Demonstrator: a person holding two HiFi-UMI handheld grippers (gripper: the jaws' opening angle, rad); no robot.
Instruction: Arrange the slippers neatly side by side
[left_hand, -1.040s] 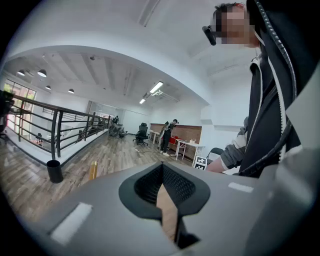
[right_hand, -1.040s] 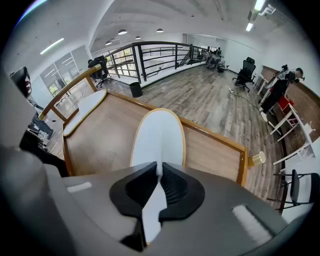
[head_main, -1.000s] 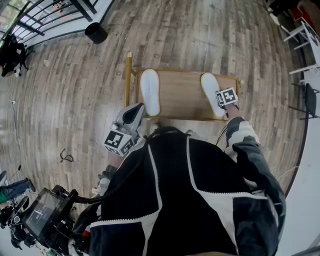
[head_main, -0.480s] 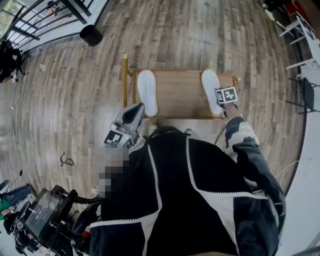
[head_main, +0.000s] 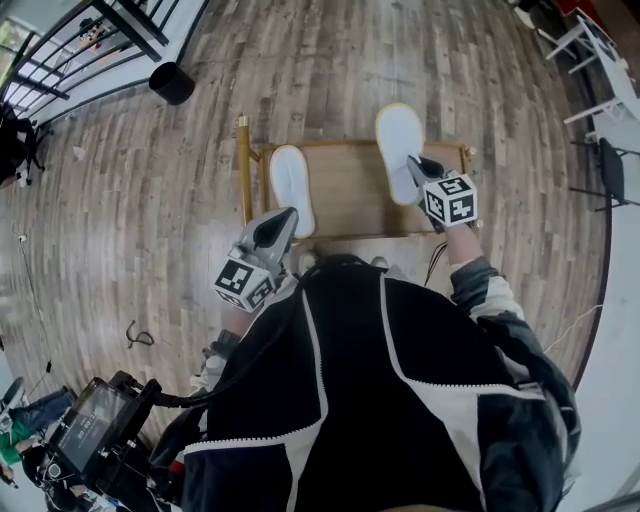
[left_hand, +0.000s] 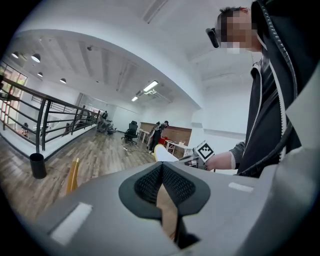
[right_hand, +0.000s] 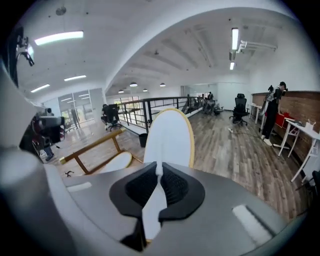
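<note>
Our right gripper, clamped on the heel of the right slipper, has just lifted it off the low table. The left slipper lies unmoved there, so ours can now cross to sit beside it. Our left gripper waits closed, empty.

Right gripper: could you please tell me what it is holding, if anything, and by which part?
The right gripper pinches the white slipper by the edge of its near end.

slipper heel hidden by right tongs, distant people tiny
</note>
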